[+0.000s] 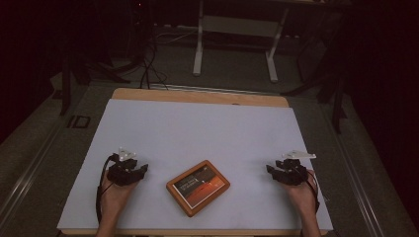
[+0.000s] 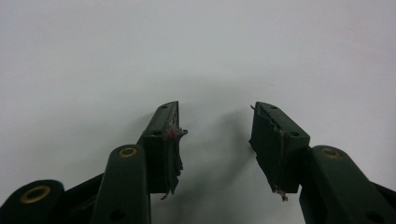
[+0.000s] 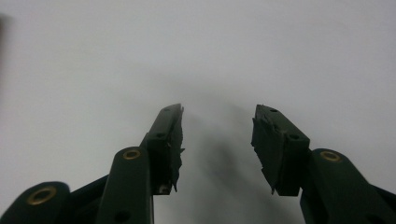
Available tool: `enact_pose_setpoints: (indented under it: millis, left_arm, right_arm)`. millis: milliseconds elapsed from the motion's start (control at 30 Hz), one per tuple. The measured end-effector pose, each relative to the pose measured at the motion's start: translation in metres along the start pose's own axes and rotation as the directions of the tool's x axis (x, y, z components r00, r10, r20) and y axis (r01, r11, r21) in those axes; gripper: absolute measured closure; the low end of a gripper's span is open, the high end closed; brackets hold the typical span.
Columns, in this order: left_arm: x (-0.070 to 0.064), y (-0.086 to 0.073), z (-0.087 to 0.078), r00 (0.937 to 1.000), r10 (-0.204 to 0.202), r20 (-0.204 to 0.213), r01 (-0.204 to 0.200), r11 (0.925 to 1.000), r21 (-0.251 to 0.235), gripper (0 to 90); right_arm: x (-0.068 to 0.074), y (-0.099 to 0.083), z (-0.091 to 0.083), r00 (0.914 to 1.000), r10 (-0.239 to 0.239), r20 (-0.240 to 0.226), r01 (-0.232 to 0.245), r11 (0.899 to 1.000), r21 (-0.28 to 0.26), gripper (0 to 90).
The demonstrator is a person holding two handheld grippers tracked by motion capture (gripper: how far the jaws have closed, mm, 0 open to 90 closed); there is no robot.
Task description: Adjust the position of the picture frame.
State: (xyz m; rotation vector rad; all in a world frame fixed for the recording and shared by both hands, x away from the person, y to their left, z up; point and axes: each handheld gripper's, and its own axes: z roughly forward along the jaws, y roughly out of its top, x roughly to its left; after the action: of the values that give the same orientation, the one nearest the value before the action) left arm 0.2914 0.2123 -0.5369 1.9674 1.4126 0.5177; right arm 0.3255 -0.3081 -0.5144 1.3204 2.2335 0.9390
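While both grippers gape empty — left gripper [image 1: 144, 169], right gripper [image 1: 269, 169] — framed picture [image 1: 198, 187] lies between.

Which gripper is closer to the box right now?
The left gripper: the orange-edged box lies left of midway, with a wider stretch of white tabletop before the right gripper.

A brown-orange book [image 1: 198, 187] with an orange border lies on a white sheet [image 1: 197, 133]; both grippers are black.

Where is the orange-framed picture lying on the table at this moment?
In the high view, the orange-framed picture lies flat on the white table cover, near the front edge, between the left tool and the right tool, touching neither.
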Motion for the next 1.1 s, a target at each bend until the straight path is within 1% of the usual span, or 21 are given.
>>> enact_pose_setpoints:
  millis: [33,67,100,133,267,300,333,367,400,433,467,500,533,567,633,667,700,800,833,967,1100]
  left_arm:
    - [-0.002,0.000,0.000,0.9999,0.010,0.011,-0.010,0.9999,-0.001,52.1]
    - [-0.006,0.001,-0.001,0.9992,0.015,0.036,-0.015,0.9999,-0.003,51.9]
    - [-0.006,0.001,-0.001,0.9992,0.015,0.036,-0.015,0.9999,-0.003,51.9]
    - [-0.007,0.001,-0.001,0.9986,0.015,0.050,-0.015,0.9999,-0.004,51.9]
    - [-0.011,0.001,-0.006,0.9959,0.006,0.090,-0.006,1.0000,-0.003,52.9]
    - [-0.011,0.001,-0.006,0.9959,0.006,0.090,-0.006,1.0000,-0.003,52.9]
    - [-0.012,0.000,-0.010,0.9953,0.012,0.096,-0.011,0.9999,-0.013,52.6]
    - [-0.012,0.000,-0.010,0.9953,0.012,0.096,-0.011,0.9999,-0.013,52.4]
    - [-0.014,-0.001,-0.014,0.9957,0.019,0.091,-0.017,0.9997,-0.019,52.4]
    - [-0.014,-0.001,-0.014,0.9957,0.019,0.091,-0.017,0.9997,-0.019,52.4]
    - [-0.014,-0.003,-0.016,0.9951,0.010,0.098,-0.008,0.9997,-0.022,52.4]
    - [-0.014,-0.003,-0.016,0.9951,0.010,0.098,-0.008,0.9997,-0.022,52.4]
    - [-0.014,-0.004,-0.018,0.9947,0.005,0.103,-0.002,0.9997,-0.024,52.4]
    - [-0.014,-0.004,-0.019,0.9942,-0.001,0.107,0.004,0.9996,-0.026,52.4]
    - [-0.015,-0.004,-0.022,0.9924,-0.013,0.122,0.017,0.9994,-0.030,52.5]
    - [-0.016,-0.004,-0.024,0.9915,-0.013,0.130,0.017,0.9993,-0.034,52.6]
    - [-0.016,-0.004,-0.026,0.9906,-0.009,0.137,0.014,0.9992,-0.036,52.6]
    - [-0.020,-0.007,-0.030,0.9895,0.003,0.145,0.003,0.9992,-0.039,52.2]
    - [-0.021,-0.008,-0.030,0.9887,0.003,0.150,0.003,0.9992,-0.039,52.2]
    - [-0.025,-0.008,-0.034,0.9858,0.003,0.168,0.004,0.9992,-0.039,51.8]
    - [-0.030,-0.007,-0.040,0.9810,0.005,0.194,0.005,0.9987,-0.050,51.1]
  right_arm:
    - [0.003,0.001,0.000,0.9999,-0.012,-0.010,0.012,1.000,0.000,52.4]
    - [0.008,0.003,-0.001,0.9988,-0.047,-0.012,0.047,0.999,0.007,52.8]
    - [0.008,0.003,-0.001,0.9988,-0.047,-0.012,0.047,0.999,0.007,52.8]
    - [0.010,0.004,-0.001,0.9981,-0.059,-0.018,0.060,0.998,0.010,54.0]
    - [0.024,0.010,-0.004,0.9921,-0.107,-0.065,0.107,0.994,-0.006,61.0]
    - [0.024,0.010,-0.004,0.9921,-0.107,-0.065,0.107,0.994,-0.006,61.0]
    - [0.030,0.012,-0.004,0.9900,-0.112,-0.085,0.112,0.994,-0.014,64.2]
    - [0.030,0.012,-0.004,0.9900,-0.112,-0.085,0.112,0.994,-0.014,64.2]
    - [0.034,0.014,-0.003,0.9877,-0.102,-0.119,0.099,0.995,-0.028,68.4]
    - [0.034,0.014,-0.003,0.9877,-0.102,-0.119,0.099,0.995,-0.028,68.4]
    - [0.039,0.015,-0.002,0.9851,-0.098,-0.141,0.094,0.995,-0.033,73.5]
    - [0.039,0.015,-0.002,0.9851,-0.098,-0.141,0.094,0.995,-0.033,73.5]
    - [0.044,0.016,-0.002,0.9827,-0.112,-0.148,0.107,0.994,-0.038,79.0]
    - [0.044,0.016,-0.002,0.9827,-0.112,-0.148,0.107,0.994,-0.038,79.0]
    - [0.049,0.017,-0.002,0.9800,-0.129,-0.152,0.124,0.992,-0.039,84.7]
    - [0.053,0.017,-0.003,0.9735,-0.147,-0.175,0.141,0.989,-0.046,88.4]
    - [0.053,0.017,-0.003,0.9735,-0.147,-0.175,0.141,0.989,-0.046,88.4]
    - [0.058,0.017,-0.001,0.9607,-0.155,-0.230,0.146,0.988,-0.055,89.9]
    - [0.058,0.017,-0.001,0.9607,-0.155,-0.230,0.146,0.988,-0.055,89.9]
    - [0.065,0.018,0.001,0.9535,-0.169,-0.249,0.161,0.985,-0.055,89.9]
    - [0.073,0.018,0.003,0.9468,-0.184,-0.264,0.175,0.983,-0.060,89.9]
